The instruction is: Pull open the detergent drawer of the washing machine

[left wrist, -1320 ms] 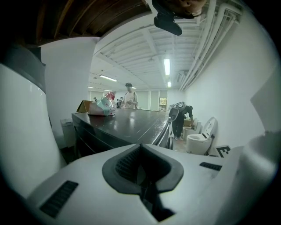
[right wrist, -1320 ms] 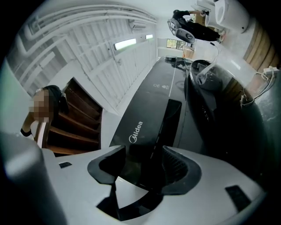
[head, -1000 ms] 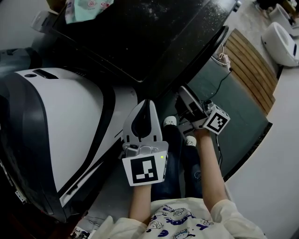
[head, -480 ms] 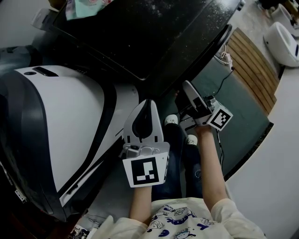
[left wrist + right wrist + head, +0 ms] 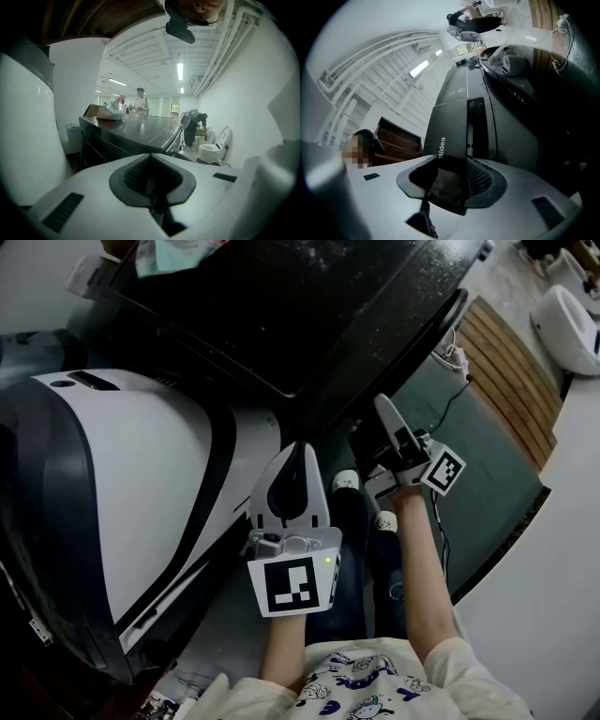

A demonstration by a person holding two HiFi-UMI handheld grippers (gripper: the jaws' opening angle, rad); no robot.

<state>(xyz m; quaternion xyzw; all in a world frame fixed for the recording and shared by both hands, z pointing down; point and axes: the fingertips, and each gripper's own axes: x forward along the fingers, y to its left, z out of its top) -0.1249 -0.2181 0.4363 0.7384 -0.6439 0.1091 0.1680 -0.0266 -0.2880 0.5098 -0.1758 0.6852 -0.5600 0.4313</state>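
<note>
In the right gripper view a dark grey washing machine front fills the middle, and its drawer front [image 5: 449, 127] bears white lettering beside a long handle recess [image 5: 476, 123]. My right gripper [image 5: 452, 165] points up at it with the drawer front's lower edge between its jaws. The jaws have just been closing and still stand apart. In the head view the right gripper [image 5: 382, 409] reaches under the front edge of the black top [image 5: 309, 324]. My left gripper [image 5: 298, 450] hangs shut and empty over the floor, its jaws [image 5: 150, 158] meeting in a line.
A big white and grey rounded appliance [image 5: 122, 493] stands at the left, close to the left gripper. The person's legs and shoes [image 5: 345, 484] are below both grippers. A cable [image 5: 441, 404], wooden slats [image 5: 506, 371] and a white fixture [image 5: 567, 320] lie to the right. A bag [image 5: 111, 110] sits on the black top.
The right gripper has rolled and crept up towards the black machine's front; its marker cube has turned and shifted slightly. The left gripper has stayed where it was.
</note>
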